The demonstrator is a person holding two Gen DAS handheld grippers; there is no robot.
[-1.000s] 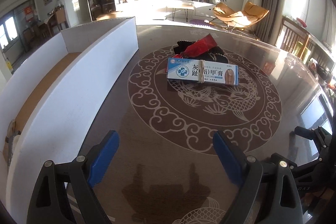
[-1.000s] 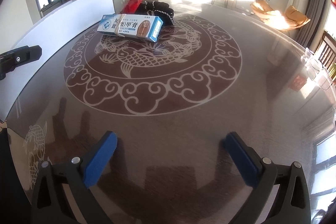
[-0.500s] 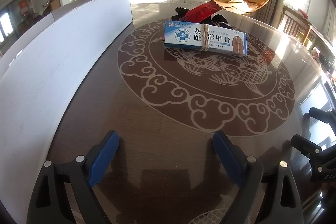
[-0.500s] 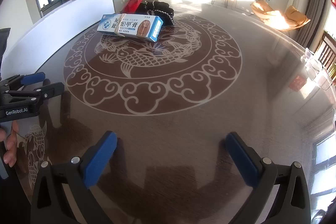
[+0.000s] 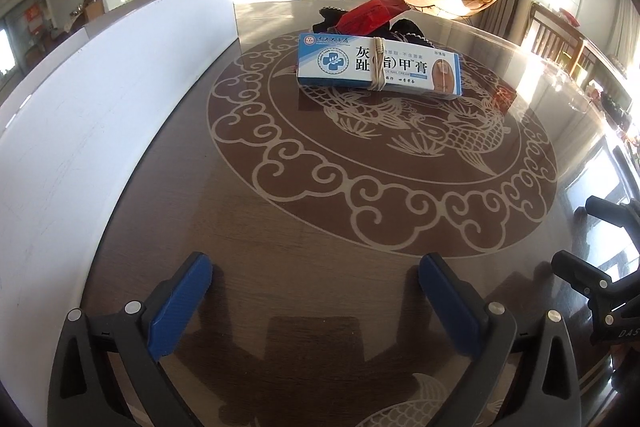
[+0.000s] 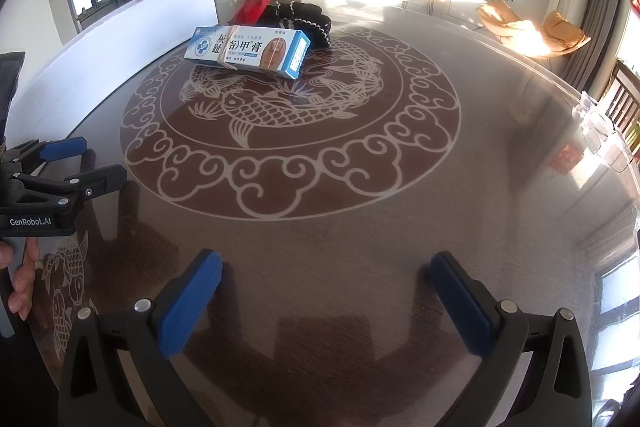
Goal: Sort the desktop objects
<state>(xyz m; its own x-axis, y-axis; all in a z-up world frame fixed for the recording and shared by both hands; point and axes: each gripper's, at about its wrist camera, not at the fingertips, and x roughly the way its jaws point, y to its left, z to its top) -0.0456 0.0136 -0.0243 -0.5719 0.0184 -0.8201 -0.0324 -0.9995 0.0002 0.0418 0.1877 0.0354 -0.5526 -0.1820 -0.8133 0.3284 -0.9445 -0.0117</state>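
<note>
Box [image 5: 378, 69]: lay crosswise, well ahead of both claws.
Left gripper [image 5: 312, 291]: jaws opening, empty.
Right gripper [image 6: 324, 291]: agape, empty.

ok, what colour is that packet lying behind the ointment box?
Red packet, resting on a black item; clearest in the left wrist view.

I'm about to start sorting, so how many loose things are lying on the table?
3, clustered at the far side: a blue and white box in front, a red packet leaning behind it, and a black bundle under the packet. More may be hidden behind them.
</note>
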